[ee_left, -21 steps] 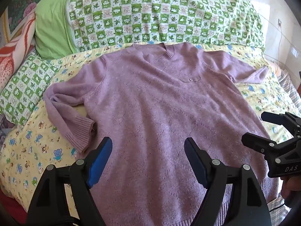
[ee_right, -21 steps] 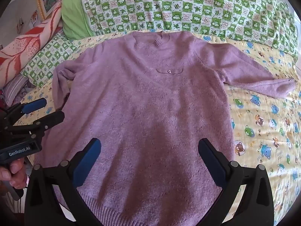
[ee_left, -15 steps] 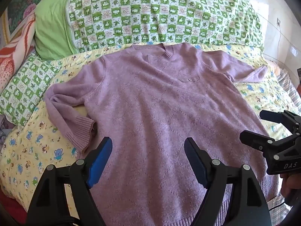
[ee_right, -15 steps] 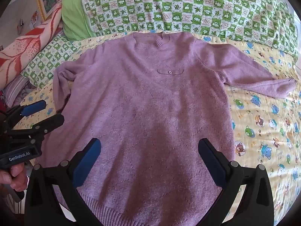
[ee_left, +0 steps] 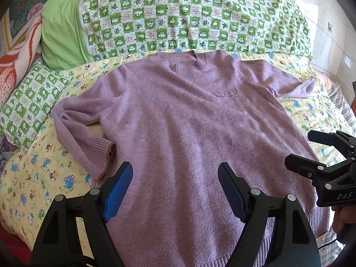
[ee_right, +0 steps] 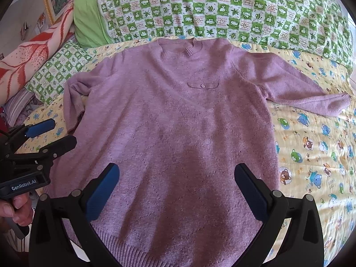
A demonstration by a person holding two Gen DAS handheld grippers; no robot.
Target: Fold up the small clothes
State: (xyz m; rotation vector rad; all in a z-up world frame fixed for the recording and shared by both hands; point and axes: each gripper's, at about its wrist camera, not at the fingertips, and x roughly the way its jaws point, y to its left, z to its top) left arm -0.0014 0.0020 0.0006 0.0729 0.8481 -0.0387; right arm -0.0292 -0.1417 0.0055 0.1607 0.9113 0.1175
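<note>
Lying flat, front up, on the yellow cartoon-print bedsheet: one purple knit sweater, neck toward the green checked quilt. Left gripper and right gripper hover above its hem, fingers apart, holding nothing.

The left gripper has its two fingers spread wide apart, with nothing between them. Seen from the right wrist view, it juts in from the left edge, fingers pointing right and slightly up, and the person's left hand wraps the handle below — thumb and a curled finger visible. The right gripper is likewise wide open, gripping nothing. In the left wrist view it enters from the right edge, fingers pointing left, with part of the right hand showing beneath its body.
</note>
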